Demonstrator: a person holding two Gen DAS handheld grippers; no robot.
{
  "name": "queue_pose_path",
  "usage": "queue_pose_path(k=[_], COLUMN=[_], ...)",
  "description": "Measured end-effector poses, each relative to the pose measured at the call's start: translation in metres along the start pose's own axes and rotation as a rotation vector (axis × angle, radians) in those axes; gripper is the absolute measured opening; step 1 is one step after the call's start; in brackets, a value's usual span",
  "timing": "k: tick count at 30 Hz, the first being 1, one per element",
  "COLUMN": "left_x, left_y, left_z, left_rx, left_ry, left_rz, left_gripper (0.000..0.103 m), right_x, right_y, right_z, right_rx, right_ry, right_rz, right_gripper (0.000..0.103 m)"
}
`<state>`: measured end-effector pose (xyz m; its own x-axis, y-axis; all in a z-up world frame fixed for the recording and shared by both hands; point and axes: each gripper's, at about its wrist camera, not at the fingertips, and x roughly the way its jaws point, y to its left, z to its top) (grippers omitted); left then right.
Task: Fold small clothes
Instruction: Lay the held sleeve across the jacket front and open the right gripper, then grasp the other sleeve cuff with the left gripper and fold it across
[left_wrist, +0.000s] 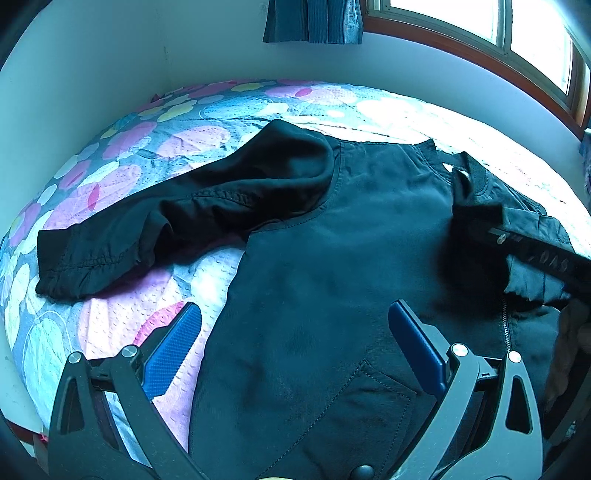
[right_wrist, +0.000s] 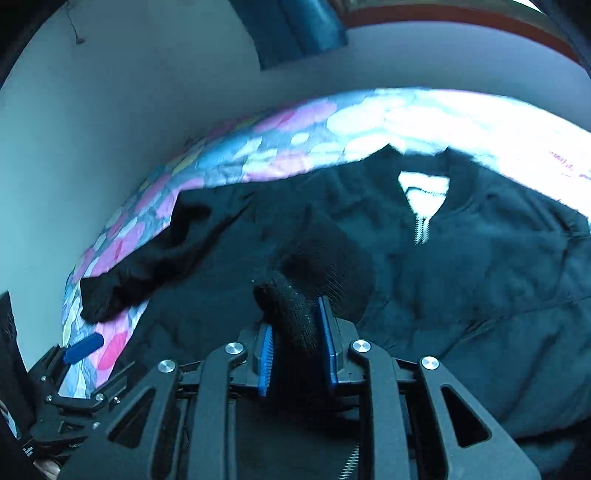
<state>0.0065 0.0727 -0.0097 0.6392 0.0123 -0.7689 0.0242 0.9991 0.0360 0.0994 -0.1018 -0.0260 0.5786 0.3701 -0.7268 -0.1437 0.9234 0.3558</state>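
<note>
Fold in hand: right sleeve cuff (right_wrist: 295, 314) brought across jacket (left_wrist: 332, 258) chest. Best laid flat over front panel, clear of zipper (right_wrist: 421, 229), smoothed before letting go.

Jacket spread front-up on quilted bed (left_wrist: 147, 147); other sleeve (left_wrist: 166, 221) out sideways on quilt.

Right hand-held gripper (right_wrist: 297, 354): narrowly parted, ribbed cuff between blue pads, contact looking loose, firm pinch uncertain.

Left hand-held gripper (left_wrist: 295, 347): spread wide above jacket hem side, holding nothing

Black zip-front jacket (left_wrist: 332, 258) lies front-up on bed, one sleeve (left_wrist: 166, 229) outstretched.
</note>
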Motion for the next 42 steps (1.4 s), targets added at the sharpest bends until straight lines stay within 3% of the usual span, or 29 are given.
queue_pose_path(k=[5,12,18,26,29,35,42], left_x=[0.001,0.005,0.008,0.000,0.001,-0.003,-0.017], left_y=[0.000,0.002,0.007,0.029,0.050,0.116,0.243], left_z=[-0.001,-0.003,-0.003,-0.001,0.000,0.001,0.005], left_rx=[-0.002,-0.003,-0.020,-0.056,-0.093,-0.245,-0.396], left_ry=[0.004,0.012,0.034,-0.004,-0.004,-0.004,-0.079], left_rz=[0.002,0.002,-0.009,-0.034,-0.029,-0.040,0.083], left_gripper=[0.101,0.101,0.101,0.101,0.101,0.101,0.101], right_x=[0.017,0.035,0.025,-0.025,-0.030,-0.014,-0.012], right_y=[0.001,0.000,-0.006,-0.010,-0.022,-0.048,-0.050], right_z=[-0.008,-0.015,-0.013,-0.034,-0.045,-0.057,-0.061], right_rx=[0.029,0.090,0.144,0.087,0.094,0.222,0.220], right_ry=[0.060,0.133,0.115,0.048,0.024,0.040,0.033], right_rz=[0.048,0.170,0.237,0.206,0.167,0.220,0.235], right_gripper=[0.035,0.064,0.064,0.064,0.064,0.064,0.067])
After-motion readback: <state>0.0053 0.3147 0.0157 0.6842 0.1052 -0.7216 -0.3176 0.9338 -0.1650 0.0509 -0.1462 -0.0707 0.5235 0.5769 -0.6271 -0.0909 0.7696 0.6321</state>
